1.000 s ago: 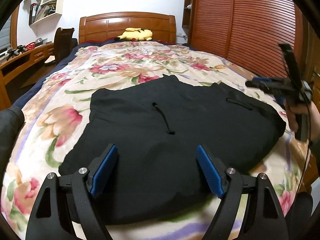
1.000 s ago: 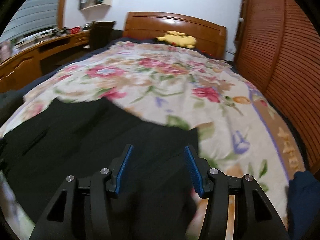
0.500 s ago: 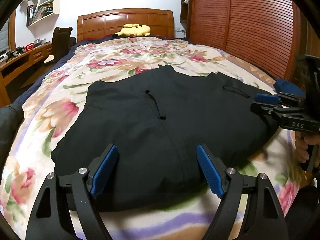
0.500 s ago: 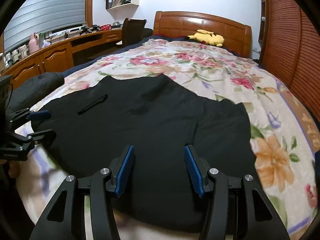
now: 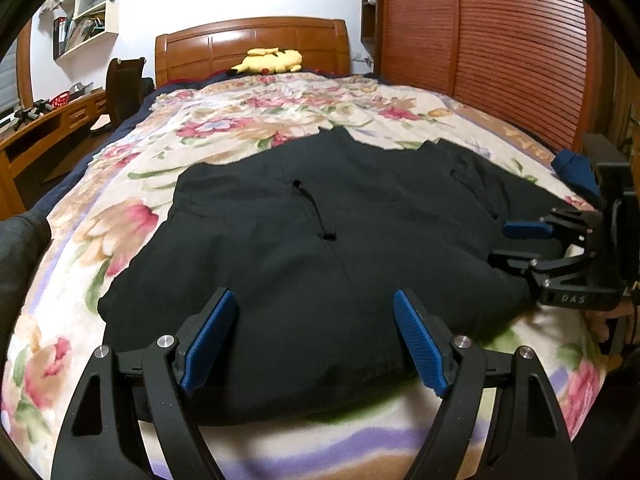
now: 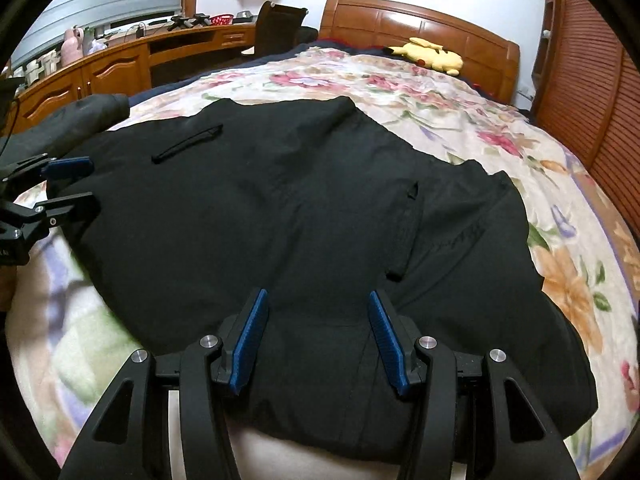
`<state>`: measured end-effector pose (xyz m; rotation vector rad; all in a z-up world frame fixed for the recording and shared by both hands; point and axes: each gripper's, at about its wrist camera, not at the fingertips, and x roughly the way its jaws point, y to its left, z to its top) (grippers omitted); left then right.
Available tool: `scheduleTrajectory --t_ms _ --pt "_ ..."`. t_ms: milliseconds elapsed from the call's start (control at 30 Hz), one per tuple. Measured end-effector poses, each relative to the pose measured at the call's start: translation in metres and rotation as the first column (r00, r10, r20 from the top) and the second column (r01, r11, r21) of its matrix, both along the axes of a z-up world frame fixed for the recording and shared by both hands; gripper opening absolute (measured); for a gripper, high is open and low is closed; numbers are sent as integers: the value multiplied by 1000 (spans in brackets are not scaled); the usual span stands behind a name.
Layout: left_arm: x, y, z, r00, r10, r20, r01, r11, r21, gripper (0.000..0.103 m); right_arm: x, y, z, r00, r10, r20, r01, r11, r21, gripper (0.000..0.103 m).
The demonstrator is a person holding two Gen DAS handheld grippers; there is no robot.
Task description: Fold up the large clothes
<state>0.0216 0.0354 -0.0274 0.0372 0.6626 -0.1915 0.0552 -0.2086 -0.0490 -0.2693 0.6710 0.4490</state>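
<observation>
- A black garment (image 5: 320, 264) lies spread flat on the bed's floral quilt (image 5: 224, 128), near the foot end, with two slit pockets on its upper face.
- The left tongs (image 5: 316, 336) hover over the garment's near edge — blue pads wide apart, nothing between them, no cloth gripped.
- The right tongs (image 6: 316, 332) sit above the opposite near edge, pads roughly half apart with only loose cloth below them; they hold nothing.
- From the left wrist view the right tongs (image 5: 520, 244) show at the garment's right side, one pad above the other, just over the fabric.
- A yellow plush toy (image 5: 270, 62) rests against the wooden headboard (image 5: 248, 44), well apart from the garment.
- A folded blue item (image 5: 574, 170) lies at the quilt's right edge — beside the slatted wooden doors (image 5: 500, 48).
</observation>
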Motion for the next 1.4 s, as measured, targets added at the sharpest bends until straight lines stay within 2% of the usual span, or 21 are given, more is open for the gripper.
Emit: scheduleTrajectory --t_ms 100,233,700,1000,1167,1400 --pt "-3 -5 8 999 -17 32 18 999 -33 82 0 2 -1 1000 -1 3 1 1000 0 54" --pt "-3 -23 14 998 -46 53 48 998 -32 82 -5 4 -5 1000 -3 16 4 1000 -10 54" --pt "20 -52 -4 997 -64 -35 64 998 -2 82 -38 -15 7 996 -17 92 15 1000 15 54" --pt "21 -61 -12 997 -51 -51 53 997 47 82 -61 -56 16 978 -126 164 125 992 17 54" --pt "21 -61 -13 997 -50 -53 53 997 51 82 -66 -77 15 967 -200 160 197 980 32 54" --pt "21 -61 -12 997 -50 -52 52 997 54 82 -76 -82 14 961 -235 147 230 972 49 58"
